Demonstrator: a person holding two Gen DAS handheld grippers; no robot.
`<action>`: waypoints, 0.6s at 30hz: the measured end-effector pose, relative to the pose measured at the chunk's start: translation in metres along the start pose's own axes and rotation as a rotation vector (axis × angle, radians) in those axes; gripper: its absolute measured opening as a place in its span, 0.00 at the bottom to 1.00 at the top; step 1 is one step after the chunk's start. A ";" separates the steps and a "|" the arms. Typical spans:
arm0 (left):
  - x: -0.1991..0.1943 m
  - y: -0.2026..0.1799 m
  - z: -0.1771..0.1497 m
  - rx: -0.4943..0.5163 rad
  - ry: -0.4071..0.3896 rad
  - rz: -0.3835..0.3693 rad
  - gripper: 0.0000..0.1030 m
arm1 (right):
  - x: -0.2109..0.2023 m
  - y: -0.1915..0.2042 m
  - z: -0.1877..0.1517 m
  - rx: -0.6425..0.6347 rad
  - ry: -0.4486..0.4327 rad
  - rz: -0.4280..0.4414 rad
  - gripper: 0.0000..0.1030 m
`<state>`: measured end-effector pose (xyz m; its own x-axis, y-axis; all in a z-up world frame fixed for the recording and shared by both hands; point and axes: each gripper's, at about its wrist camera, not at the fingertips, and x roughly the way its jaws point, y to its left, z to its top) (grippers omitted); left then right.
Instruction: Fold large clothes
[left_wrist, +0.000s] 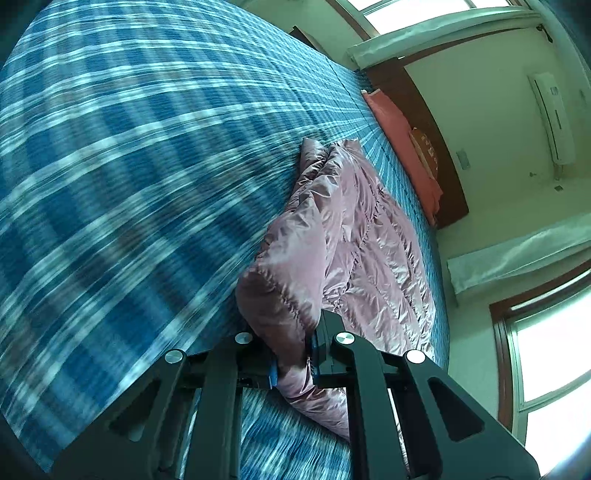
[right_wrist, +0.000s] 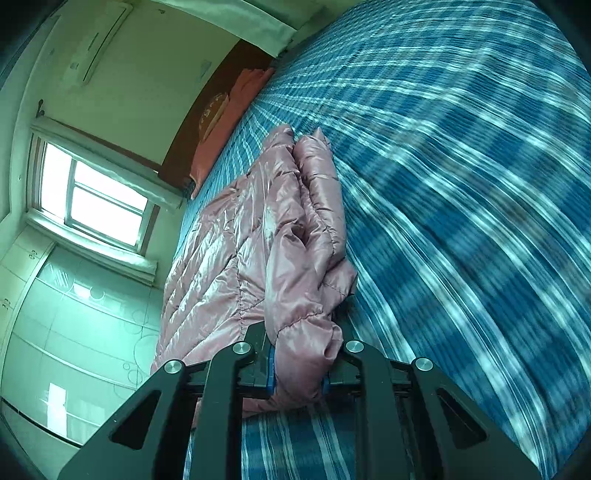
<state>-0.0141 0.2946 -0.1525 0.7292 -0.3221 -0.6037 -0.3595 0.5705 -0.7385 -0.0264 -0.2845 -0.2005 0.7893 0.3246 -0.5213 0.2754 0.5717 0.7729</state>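
Pinching a thick fold of the shiny pink quilted down jacket (left_wrist: 354, 236), my left gripper (left_wrist: 293, 363) has its jaws drawn nearly together, the blue pads pressing into the fabric from both sides. A puffy bulge of the padded material swells up just ahead of the fingers, and a short end of it hangs down behind the pads, between my black arms.

My right gripper (right_wrist: 297, 373) does the same: its jaws are almost closed on another gathered bunch of the same jacket (right_wrist: 258, 236), with blue pads (right_wrist: 271, 369) showing at either side of the squeezed cloth. The stitched hem curls over the top of the fingers.

Beyond both grips, the jacket stretches away from me in a long, rumpled heap, partly doubled over on itself, with one ridge of folded padding running along its length. It lies on the blue and white plaid bedsheet (left_wrist: 129, 166), which covers the whole bed and looks streaked with blur in both views.

At the far end of the bed a salmon-pink pillow (left_wrist: 402, 147) rests against a dark brown wooden headboard (left_wrist: 436, 147). On the wall above hangs a white air conditioner (left_wrist: 552, 118), and bright windows (right_wrist: 96, 199) let in daylight.
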 end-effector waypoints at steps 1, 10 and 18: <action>-0.005 0.003 -0.003 -0.001 0.002 0.000 0.11 | -0.003 -0.001 -0.002 0.002 0.001 0.000 0.16; -0.030 0.027 -0.017 0.024 0.022 -0.007 0.18 | -0.013 -0.007 -0.004 0.013 0.005 0.006 0.23; -0.044 0.053 -0.017 -0.043 0.037 -0.026 0.60 | -0.034 -0.029 0.003 0.061 -0.050 0.011 0.63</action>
<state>-0.0749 0.3267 -0.1705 0.7172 -0.3645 -0.5939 -0.3659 0.5284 -0.7661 -0.0592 -0.3142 -0.2042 0.8185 0.2921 -0.4948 0.2977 0.5210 0.8000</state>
